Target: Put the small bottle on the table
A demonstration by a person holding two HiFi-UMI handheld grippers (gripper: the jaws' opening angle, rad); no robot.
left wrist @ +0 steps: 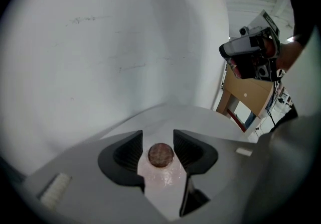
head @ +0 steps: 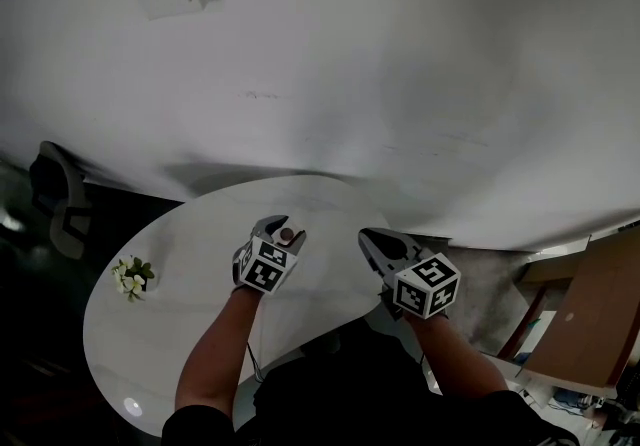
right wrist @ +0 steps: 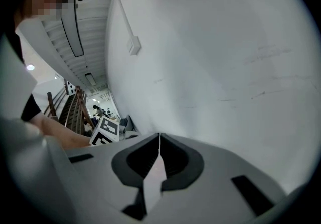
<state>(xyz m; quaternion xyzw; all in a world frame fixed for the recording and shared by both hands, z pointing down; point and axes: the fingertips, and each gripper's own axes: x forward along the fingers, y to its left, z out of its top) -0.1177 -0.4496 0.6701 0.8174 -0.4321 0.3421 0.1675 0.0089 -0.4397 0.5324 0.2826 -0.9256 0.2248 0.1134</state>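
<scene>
The small bottle [left wrist: 160, 155], clear and pinkish with a round brown cap, stands upright between the jaws of my left gripper [left wrist: 157, 133]. A thin gap shows on each side of the cap, so the pads do not press on it. In the head view the bottle's cap [head: 286, 234] shows at the tip of the left gripper [head: 281, 230], over the middle of the white oval table [head: 190, 234]. My right gripper [head: 372, 240] hovers beside it at the table's right edge. Its jaws [right wrist: 159, 136] meet at the tips with nothing between them.
A small bunch of white flowers [head: 132, 276] lies on the table's left side. A dark chair [head: 58, 199] stands at the far left and wooden furniture [head: 590, 314] at the right. A white wall [head: 380, 64] rises just behind the table.
</scene>
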